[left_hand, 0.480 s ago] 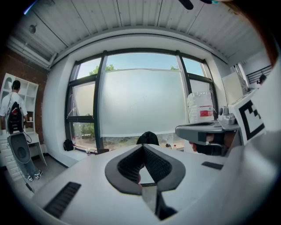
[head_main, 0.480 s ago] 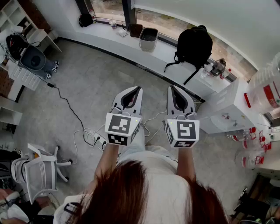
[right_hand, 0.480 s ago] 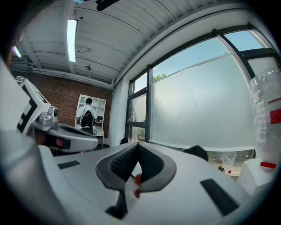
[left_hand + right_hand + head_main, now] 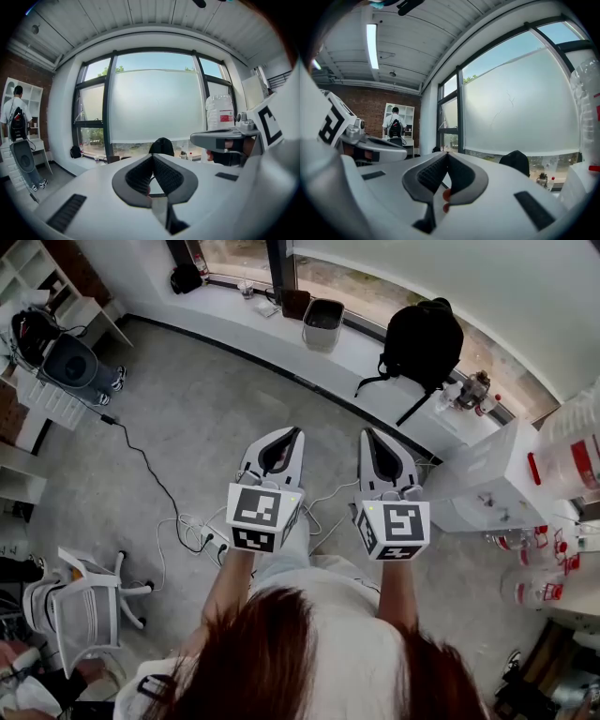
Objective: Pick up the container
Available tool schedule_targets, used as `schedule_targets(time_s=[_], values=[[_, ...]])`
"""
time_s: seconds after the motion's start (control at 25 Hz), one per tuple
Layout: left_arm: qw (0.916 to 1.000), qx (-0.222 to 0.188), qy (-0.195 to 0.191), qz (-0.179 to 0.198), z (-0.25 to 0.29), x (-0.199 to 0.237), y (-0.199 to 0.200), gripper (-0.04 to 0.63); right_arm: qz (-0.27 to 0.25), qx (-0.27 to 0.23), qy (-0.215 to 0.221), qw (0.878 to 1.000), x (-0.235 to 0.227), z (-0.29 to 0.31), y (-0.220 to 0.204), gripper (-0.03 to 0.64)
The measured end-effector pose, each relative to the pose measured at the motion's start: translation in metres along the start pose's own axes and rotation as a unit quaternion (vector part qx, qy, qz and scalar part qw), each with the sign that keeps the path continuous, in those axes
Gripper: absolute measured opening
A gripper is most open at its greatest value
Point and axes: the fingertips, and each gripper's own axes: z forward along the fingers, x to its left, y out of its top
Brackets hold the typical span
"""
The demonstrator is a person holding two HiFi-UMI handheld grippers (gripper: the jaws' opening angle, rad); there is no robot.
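Little has changed since a moment ago; my left gripper (image 4: pixel 296 432) and right gripper (image 4: pixel 367 433) stay closed and empty; the container (image 4: pixel 570 448) is unreached.

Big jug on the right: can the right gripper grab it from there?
Probably not yet. The right gripper is shut and points toward the window, while the big jug stands apart, off to its right. Nothing seems to block the way there.

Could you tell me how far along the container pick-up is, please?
Nothing looks done yet. The left gripper and right gripper are both shut and empty, held side by side above the floor. The clear container with the red label stands untouched at the right; reaching and grasping it remain.
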Motion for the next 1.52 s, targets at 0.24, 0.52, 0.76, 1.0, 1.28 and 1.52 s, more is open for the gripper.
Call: schedule_targets(time_s=[0.24, 0.52, 0.76, 1.0, 1.28, 1.52], values=[[1.0000, 0.001, 0.001, 0.001, 0.028, 0.022, 0.007, 0.015, 0.012, 0.001, 0.002, 1.000, -0.008, 0.033, 0.002, 0.025], [0.9999, 0.002, -0.003, 0.011, 0.074, 0.053, 0.018, 0.015, -0.004, -0.001, -0.013, 1.000, -0.024, 0.086, 0.008, 0.025], [0.9998, 0.000, -0.012, 0.018, 0.117, 0.088, 0.037, 0.015, -0.007, -0.003, -0.022, 1.000, -0.033, 0.142, 0.022, 0.025], [0.9996, 0.000, -0.022, 0.017, 0.151, 0.126, 0.050, 0.015, -0.010, -0.003, -0.027, 1.000, -0.034, 0.193, 0.033, 0.025], [0.9992, -0.002, -0.037, 0.016, 0.183, 0.171, 0.057, 0.015, -0.011, -0.009, -0.038, 0.999, -0.029, 0.249, 0.044, 0.025], [0.9986, -0.002, -0.051, 0.014, 0.204, 0.195, 0.056, 0.017, -0.011, -0.011, -0.049, 0.999, -0.027, 0.285, 0.046, 0.025]])
